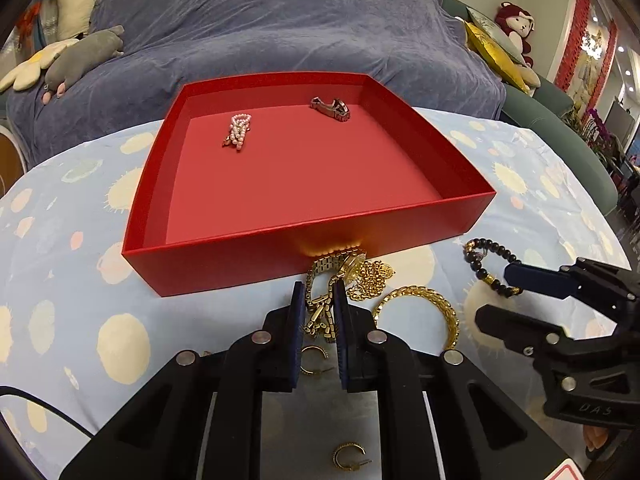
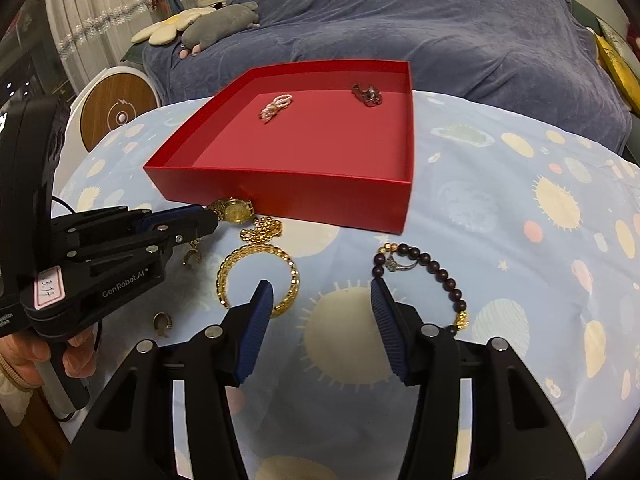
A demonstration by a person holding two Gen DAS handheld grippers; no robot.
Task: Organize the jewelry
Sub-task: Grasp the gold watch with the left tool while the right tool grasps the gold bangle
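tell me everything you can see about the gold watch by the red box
The gold watch lies on the patterned cloth against the red box near wall. It looks like polished gold metal, with a round pale dial and a link band. The left gripper has its fingers closed on the band. A gold chain is heaped against it.
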